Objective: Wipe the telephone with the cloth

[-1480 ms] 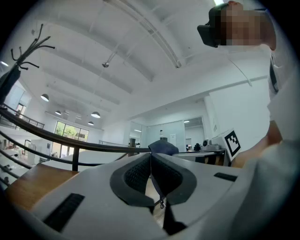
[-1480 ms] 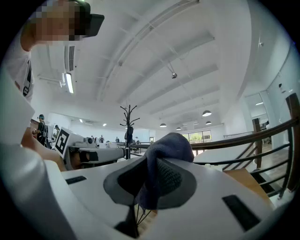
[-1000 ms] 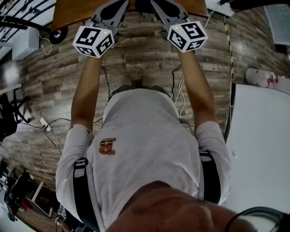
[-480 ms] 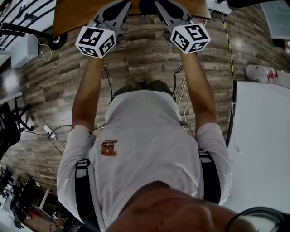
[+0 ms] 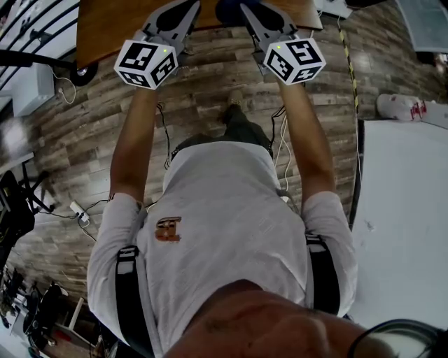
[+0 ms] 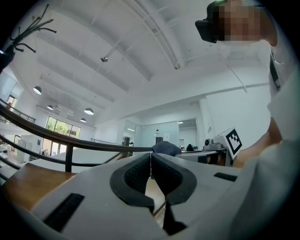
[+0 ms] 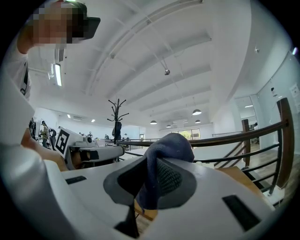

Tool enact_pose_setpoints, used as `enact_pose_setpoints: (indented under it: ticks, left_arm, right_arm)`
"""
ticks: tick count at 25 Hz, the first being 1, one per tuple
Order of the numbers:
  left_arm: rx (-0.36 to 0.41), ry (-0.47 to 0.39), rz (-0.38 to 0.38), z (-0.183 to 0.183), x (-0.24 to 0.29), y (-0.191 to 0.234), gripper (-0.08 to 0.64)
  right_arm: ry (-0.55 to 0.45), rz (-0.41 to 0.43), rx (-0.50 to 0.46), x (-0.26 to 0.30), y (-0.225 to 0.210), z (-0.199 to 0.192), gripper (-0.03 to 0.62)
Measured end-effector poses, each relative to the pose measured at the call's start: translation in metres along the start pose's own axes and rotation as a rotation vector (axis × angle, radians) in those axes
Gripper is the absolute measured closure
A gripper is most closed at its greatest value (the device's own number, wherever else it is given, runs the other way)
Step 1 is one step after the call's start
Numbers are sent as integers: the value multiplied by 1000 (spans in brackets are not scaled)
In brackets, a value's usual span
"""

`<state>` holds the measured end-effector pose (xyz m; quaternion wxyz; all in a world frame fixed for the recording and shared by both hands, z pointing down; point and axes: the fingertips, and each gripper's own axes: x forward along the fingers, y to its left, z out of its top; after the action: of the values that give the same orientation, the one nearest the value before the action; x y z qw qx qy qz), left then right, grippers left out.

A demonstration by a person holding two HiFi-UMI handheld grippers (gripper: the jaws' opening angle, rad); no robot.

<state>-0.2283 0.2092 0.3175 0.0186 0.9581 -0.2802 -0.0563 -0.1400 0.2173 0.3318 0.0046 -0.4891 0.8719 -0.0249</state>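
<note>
Right gripper view: grey right gripper (image 7: 144, 180) clamped on a crumpled dark blue cloth (image 7: 168, 143); grey left gripper (image 6: 151, 161) closed tight, empty (both near the brown wooden tabletop (image 5: 112, 21)).

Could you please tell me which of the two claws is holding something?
The right claw, clamped on a dark blue fabric cloth; the left claw is shut with nothing between its jaws.

arms: left forearm (image 5: 133, 140), right forearm (image 5: 306, 133) extended forward, parallel | grey left tongs (image 6: 151, 163): jaws closed, empty | grey right tongs (image 7: 151, 176): jaws clamped on dark-blue cloth (image 7: 169, 142)
</note>
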Motion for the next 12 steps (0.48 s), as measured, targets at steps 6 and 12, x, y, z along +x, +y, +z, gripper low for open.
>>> enact_pose_setpoints:
  ticks: [6, 12]
  left_arm:
    - [14, 9, 15, -4, 47, 11, 540]
    - [32, 27, 43, -9, 124, 35, 540]
  right_arm:
    - [-10, 17, -7, 13, -48, 3, 520]
    - [-9, 54, -22, 40, -119, 9, 520]
